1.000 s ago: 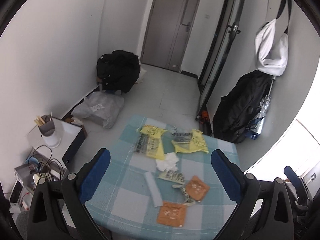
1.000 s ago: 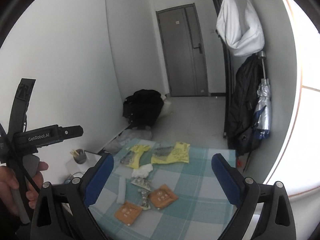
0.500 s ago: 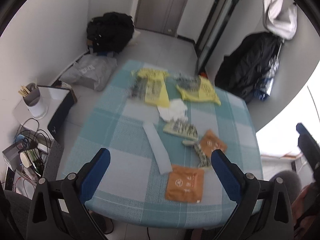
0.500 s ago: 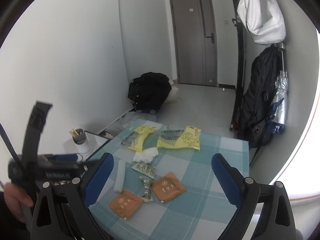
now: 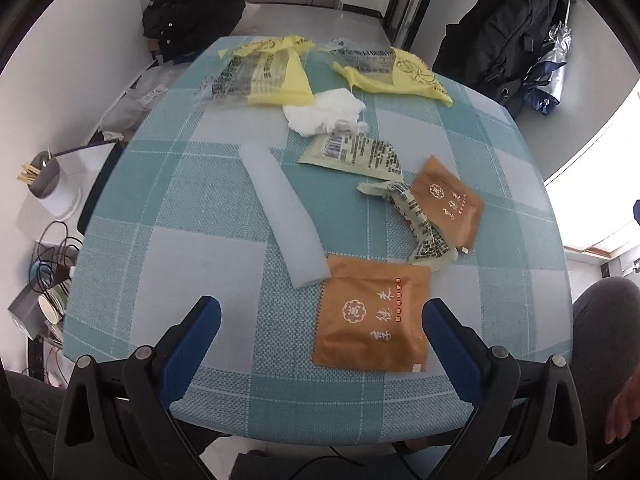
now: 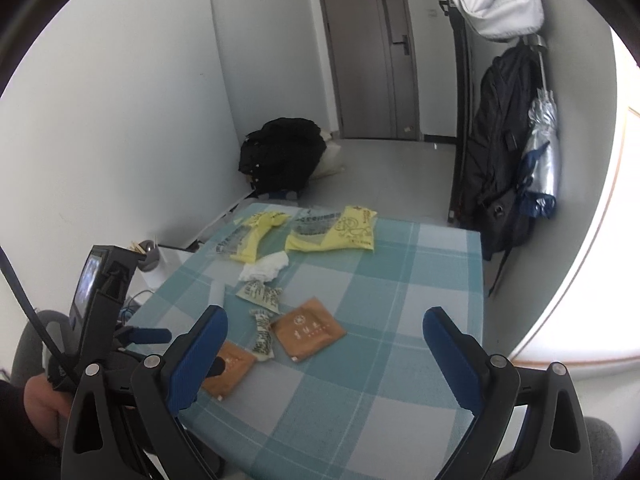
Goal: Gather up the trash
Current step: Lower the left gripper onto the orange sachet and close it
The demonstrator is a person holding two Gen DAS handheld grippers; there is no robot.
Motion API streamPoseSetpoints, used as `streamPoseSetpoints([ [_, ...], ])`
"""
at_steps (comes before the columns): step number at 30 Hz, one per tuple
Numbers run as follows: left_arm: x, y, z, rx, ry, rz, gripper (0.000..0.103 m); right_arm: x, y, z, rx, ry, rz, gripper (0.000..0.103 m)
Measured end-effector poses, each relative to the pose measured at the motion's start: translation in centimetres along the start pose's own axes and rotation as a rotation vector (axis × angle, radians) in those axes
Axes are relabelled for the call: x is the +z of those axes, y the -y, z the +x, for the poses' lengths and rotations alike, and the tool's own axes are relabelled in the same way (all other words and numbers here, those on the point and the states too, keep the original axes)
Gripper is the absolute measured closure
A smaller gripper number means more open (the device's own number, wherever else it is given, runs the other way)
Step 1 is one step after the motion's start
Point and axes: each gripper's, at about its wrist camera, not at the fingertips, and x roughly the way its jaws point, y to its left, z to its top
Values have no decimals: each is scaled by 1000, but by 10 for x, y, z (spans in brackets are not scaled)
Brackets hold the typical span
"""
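On the checked table (image 5: 200,208), wrappers (two brown pouches (image 5: 372,316) nearest) lie before both wide-open, empty claws (image 5: 320,344) (image 6: 324,356).

Left gripper (image 5: 320,332) now lower, nearer the brown packet (image 5: 372,320)

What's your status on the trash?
Both tongs open, empty. Left tongs low by near brown pouch. Right tongs higher. All trash on table; nothing blocking.
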Motion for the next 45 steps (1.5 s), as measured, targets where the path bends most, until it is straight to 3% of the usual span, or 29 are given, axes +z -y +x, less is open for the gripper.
streamPoseSetpoints([
  [16,-19,24,4,111,19,137,10,-13,26,-7,32,22,118,4],
  [21,-23,24,0,99,30,143,22,-15,28,-10,34,28,121,4],
  [23,-19,30,2,94,35,146,34,-16,28,-11,34,27,124,4],
  [25,-19,34,0,84,43,158,44,-16,28,-12,31,28,123,4],
  [30,-15,36,3,50,37,142,45,-17,27,-11,26,31,120,4],
  [32,-13,32,2,51,43,124,63,-16,26,-10,22,28,121,4],
  [41,-11,20,2,-60,29,44,74,-17,26,-8,13,20,125,4],
  [45,-10,11,2,-185,1,-8,77,-18,25,-7,10,17,124,4],
])
